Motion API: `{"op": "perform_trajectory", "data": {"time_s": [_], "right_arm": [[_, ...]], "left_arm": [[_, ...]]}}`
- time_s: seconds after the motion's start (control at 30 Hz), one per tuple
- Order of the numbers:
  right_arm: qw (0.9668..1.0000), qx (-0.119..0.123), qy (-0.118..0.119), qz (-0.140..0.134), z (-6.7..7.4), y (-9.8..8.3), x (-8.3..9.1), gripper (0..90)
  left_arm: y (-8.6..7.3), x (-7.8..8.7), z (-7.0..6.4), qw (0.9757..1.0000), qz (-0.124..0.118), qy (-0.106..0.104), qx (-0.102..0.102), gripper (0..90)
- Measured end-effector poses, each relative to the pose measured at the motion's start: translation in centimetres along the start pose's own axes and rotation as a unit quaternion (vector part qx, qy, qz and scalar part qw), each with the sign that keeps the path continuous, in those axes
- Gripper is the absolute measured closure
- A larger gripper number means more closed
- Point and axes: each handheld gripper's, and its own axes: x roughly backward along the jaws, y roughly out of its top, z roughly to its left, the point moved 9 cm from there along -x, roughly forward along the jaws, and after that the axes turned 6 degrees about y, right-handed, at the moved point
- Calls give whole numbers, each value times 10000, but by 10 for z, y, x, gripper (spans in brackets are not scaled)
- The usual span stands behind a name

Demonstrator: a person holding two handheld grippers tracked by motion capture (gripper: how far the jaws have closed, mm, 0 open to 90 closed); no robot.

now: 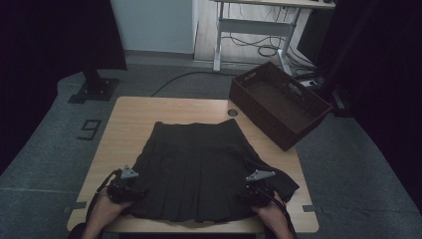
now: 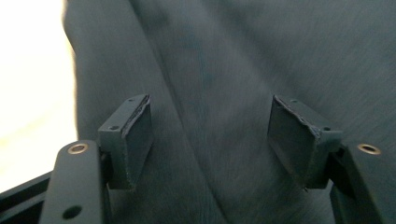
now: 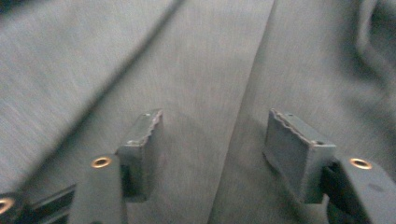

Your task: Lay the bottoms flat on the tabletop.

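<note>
Black skirt (image 1: 199, 164) lies flat, waistband far, hem near; both grippers' fingers (image 2: 135, 135) released above it.

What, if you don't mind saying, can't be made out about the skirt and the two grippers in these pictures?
- High view: the near hem of the dark skirt is hidden by the left gripper and right gripper; dimness hides their jaws.
- Left gripper view: motion blur smears the cloth; whether the open jaws touch it is unclear.
- Right gripper view: the same blur, so pleats and seams can't be told apart.
- High view: the brown basket interior is too dark to read.
</note>
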Motion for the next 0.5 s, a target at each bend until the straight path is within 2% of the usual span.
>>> {"op": "perform_trajectory", "data": {"time_s": [0.03, 0.13, 0.27, 0.37, 0.5], "right_arm": [[9999, 15, -108, -10, -1, 1, 0, 439], [9998, 14, -178, -42, -5, 6, -4, 448], [9994, -67, -256, -205, -19, 17, -11, 453], [9989, -166, -318, -315, -33, 26, -16, 456], [9984, -227, -393, -326, -51, 36, -21, 455]], "left_arm": [[0, -1, 1, 9999, -63, -14, 123, 322], [4, -4, 1, 9999, -50, 68, 102, 324], [11, -11, 2, 9996, -108, 150, 213, 328], [14, -12, -5, 9996, -58, 187, 187, 340], [14, -10, -23, 9998, -22, 112, 134, 353]]}}
